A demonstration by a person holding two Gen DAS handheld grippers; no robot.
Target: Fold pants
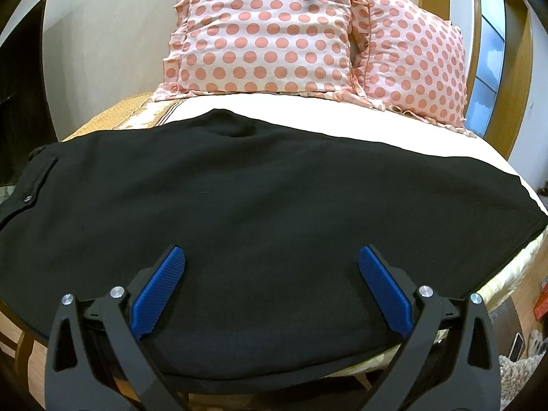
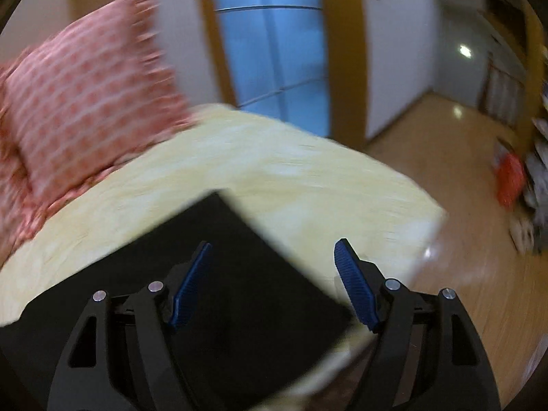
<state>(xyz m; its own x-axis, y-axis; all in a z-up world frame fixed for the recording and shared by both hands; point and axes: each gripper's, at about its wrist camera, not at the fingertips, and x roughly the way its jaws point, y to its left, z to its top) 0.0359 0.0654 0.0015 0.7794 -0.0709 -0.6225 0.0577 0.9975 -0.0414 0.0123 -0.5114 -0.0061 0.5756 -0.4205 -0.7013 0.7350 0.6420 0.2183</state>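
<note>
Black pants (image 1: 239,198) lie flat across the bed, waistband with a button at the left, leg end at the right. My left gripper (image 1: 272,260) is open and empty, hovering over the near edge of the pants. In the right wrist view, which is motion-blurred, the leg end of the pants (image 2: 212,257) lies on the cream bedspread. My right gripper (image 2: 272,253) is open and empty above that end, its right finger past the pants' edge.
Two pink polka-dot pillows (image 1: 267,30) stand at the head of the bed; one shows in the right wrist view (image 2: 85,92). The bed edge (image 2: 424,233) drops to a wooden floor (image 2: 455,178) with clutter at the far right.
</note>
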